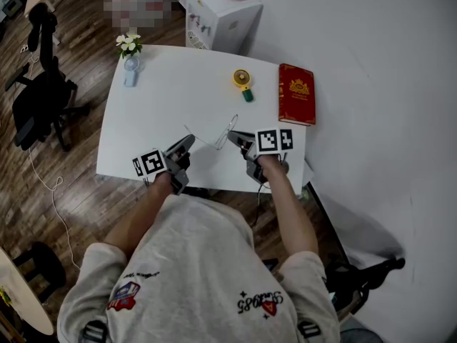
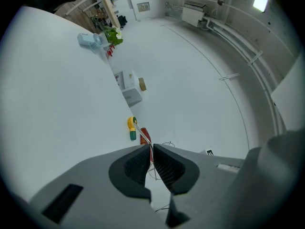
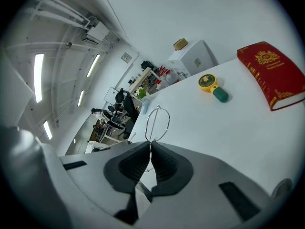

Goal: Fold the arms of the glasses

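Left gripper [image 1: 188, 143]: jaws closed on a thin wire arm of the glasses [image 1: 226, 131], which are held over the white bench [image 1: 157, 84] between the two grippers. Right gripper [image 1: 235, 138]: jaws clamped on the wire frame just below one round lens [image 3: 158, 123]. For a clean fold, the right gripper should likely keep the front steady while the left swings the arm about its hinge, without bending the wire.

Over the white rectangular table [image 1: 143, 120], the person held thin wire-framed glasses [image 1: 227, 131] between the left gripper [image 1: 190, 140] and the right gripper [image 1: 233, 135]. Farther back lay a red hardcover book [image 1: 296, 93] and a small yellow handheld fan [image 1: 243, 79].
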The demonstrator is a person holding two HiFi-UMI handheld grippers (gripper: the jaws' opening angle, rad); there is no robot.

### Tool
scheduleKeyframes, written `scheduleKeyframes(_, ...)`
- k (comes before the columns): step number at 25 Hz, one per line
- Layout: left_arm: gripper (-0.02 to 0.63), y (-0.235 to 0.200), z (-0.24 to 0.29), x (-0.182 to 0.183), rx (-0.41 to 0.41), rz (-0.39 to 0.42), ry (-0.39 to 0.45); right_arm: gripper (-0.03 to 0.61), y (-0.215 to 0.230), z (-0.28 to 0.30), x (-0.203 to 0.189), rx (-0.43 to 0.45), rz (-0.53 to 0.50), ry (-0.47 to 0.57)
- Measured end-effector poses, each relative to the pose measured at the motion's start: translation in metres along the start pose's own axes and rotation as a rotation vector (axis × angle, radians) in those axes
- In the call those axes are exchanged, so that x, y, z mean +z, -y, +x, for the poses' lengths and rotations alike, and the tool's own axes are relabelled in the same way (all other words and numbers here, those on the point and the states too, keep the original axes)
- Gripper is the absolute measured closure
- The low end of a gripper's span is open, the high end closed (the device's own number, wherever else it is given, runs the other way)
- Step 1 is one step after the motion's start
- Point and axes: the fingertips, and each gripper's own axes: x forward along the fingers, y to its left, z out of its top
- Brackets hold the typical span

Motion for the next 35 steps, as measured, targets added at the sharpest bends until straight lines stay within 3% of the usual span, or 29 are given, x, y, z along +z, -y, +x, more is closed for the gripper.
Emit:
scheduleKeyframes(3,0.595,0.004,0.004,-0.003,-0.010,-0.021,-0.031,0.561,-0.001,0.001,-0.002,0.001,-0.012,-0.009)
scheduleKeyframes(13,0.600,0.023,0.031,-0.008,-0.028,0.136,-0.152,0.561,-0.006,0.003,-0.014,0.004,-0.057,-0.062)
scheduleKeyframes(25,0.606,0.042,0.064,-0.037,-0.041,0.246,-0.307,0.563,-0.009,0.002,-0.026,0.024,-0.084,-0.097)
scheduleKeyframes(35,0.606,0.048,0.078,-0.064,-0.054,0.290,-0.400,0.563,-0.004,-0.006,-0.035,0.035,-0.090,-0.101)
